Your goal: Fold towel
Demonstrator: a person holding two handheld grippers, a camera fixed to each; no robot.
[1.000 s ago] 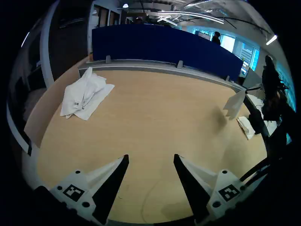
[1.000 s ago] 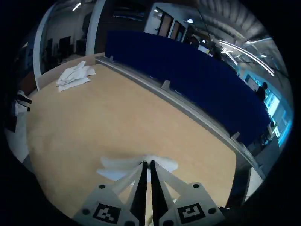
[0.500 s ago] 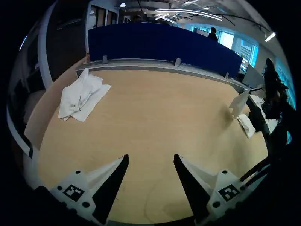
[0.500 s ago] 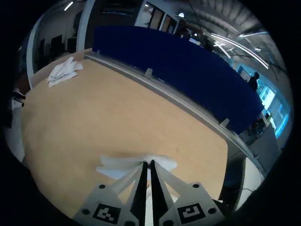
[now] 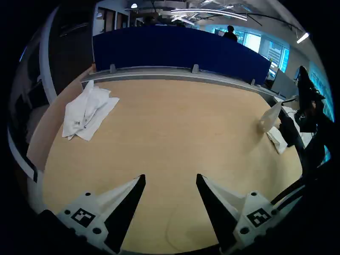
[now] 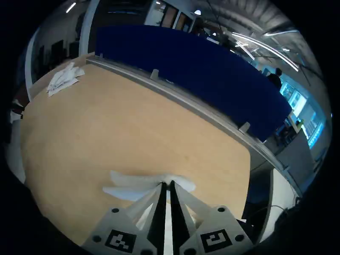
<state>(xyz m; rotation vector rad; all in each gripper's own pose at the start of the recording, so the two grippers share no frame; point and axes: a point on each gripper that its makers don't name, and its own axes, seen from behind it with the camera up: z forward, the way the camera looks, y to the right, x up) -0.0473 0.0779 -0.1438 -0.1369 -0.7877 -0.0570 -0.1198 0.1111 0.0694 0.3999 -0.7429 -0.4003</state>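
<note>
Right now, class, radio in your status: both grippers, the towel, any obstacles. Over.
Left gripper open, empty. Right gripper shut on white towel, held above table. Second towel crumpled at far corner, out of the way.

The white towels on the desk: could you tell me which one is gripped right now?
The towel pinched in the shut right gripper. The crumpled towel lies loose near the desk's far corner, touched by nothing.

We see the table (image 5: 178, 127) of pale wood, smooth and matt. The towel (image 6: 127, 187) is white, creased cloth. The blue partition (image 6: 191, 63) looks like matt fabric.
</note>
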